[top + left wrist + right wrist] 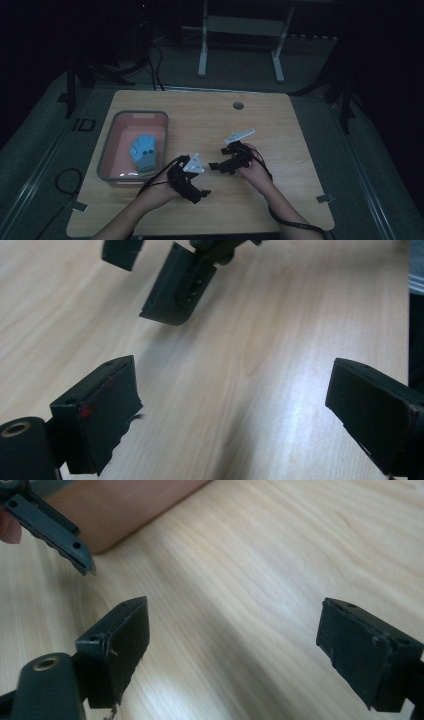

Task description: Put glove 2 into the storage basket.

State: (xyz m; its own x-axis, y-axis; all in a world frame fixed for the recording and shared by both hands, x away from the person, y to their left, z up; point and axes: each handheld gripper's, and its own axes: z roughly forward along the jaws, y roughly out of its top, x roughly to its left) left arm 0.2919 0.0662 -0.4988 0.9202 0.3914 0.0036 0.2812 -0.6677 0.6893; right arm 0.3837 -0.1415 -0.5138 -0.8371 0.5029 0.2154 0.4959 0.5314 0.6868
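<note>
Both jaws stand wide apart over bare table point(280, 125). The blue glove point(144, 152) lies in the pink basin point(112, 145), beyond the left gripper point(202, 192); right gripper point(215, 166) idle. Approach low, centred on the glove.

Wooden table point(280, 125) with one bin on it.
The top is light wood with rounded corners and a round grommet hole point(238, 105) near the far edge. A pink, grey-rimmed bin point(111, 145) sits on the left half, near the left edge. The grain shows plainly in both gripper views. The table stands on a grey floor point(360, 165).
</note>
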